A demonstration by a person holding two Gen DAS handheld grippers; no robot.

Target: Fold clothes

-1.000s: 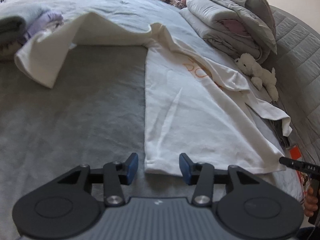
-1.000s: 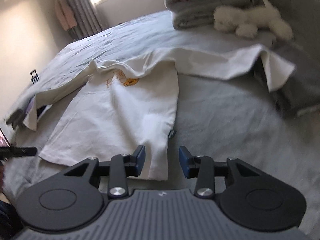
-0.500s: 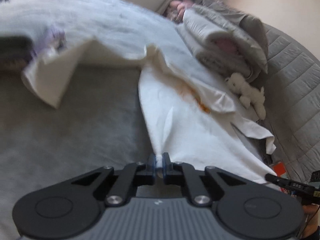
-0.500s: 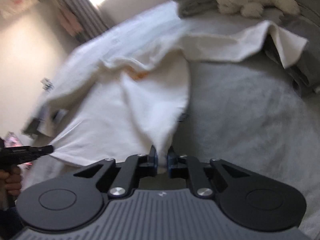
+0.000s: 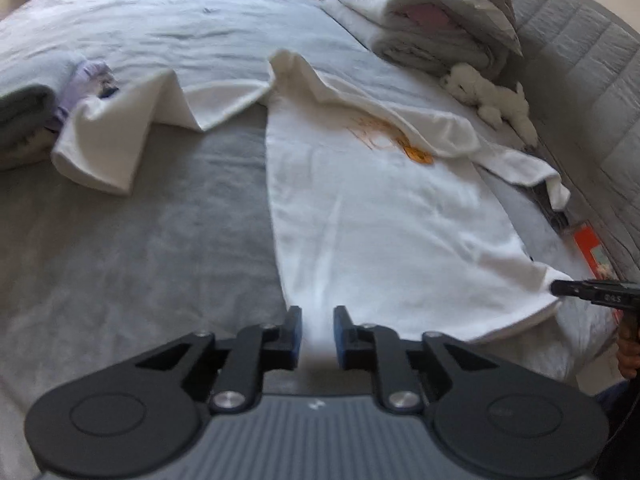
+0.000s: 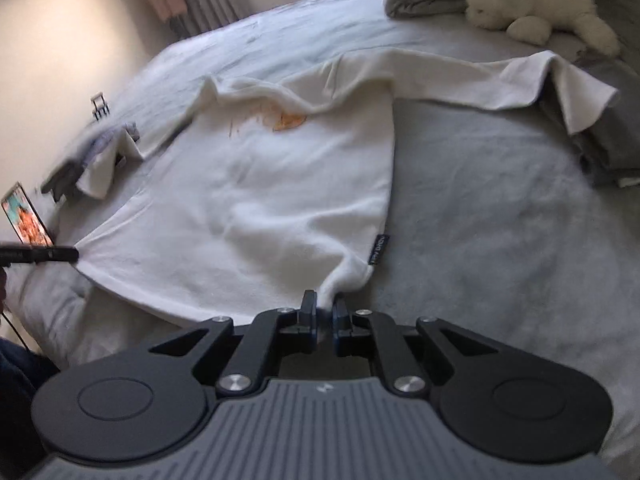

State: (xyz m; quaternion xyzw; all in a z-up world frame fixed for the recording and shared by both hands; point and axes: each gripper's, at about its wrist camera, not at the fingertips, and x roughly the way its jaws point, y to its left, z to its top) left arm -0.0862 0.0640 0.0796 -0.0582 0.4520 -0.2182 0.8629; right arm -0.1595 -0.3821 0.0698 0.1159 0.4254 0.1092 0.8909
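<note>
- No box, basket or tray shows in either wrist view — the white long-sleeved shirt point(image 5: 372, 216) lies straight on the grey bedspread point(image 5: 132, 236), chest side up with an orange print point(image 5: 400, 140) near the collar.
- Both sleeves spread sideways: one runs left toward a folded pile of clothes point(image 5: 36, 112), the other right toward the white plush toy point(image 5: 492, 100) and the stack of folded bedding point(image 5: 424, 28) at the far side.
- The left gripper point(image 5: 317, 336) sits at the near left corner of the hem. Its jaws are narrow and opening, with white cloth between the blue pads; whether they still press on it I cannot tell.
- The right gripper point(image 6: 325, 312) pinches the near right corner of the hem beside the dark side label point(image 6: 378, 255); its jaws are almost shut, easing slightly apart, the cloth bunched between them.
- A second ago both claws stood wide, apart from the hem; since then they closed onto its corners.
- The shirt body now looks pulled flatter and tauter — the hem stretched between the two grippers.
</note>
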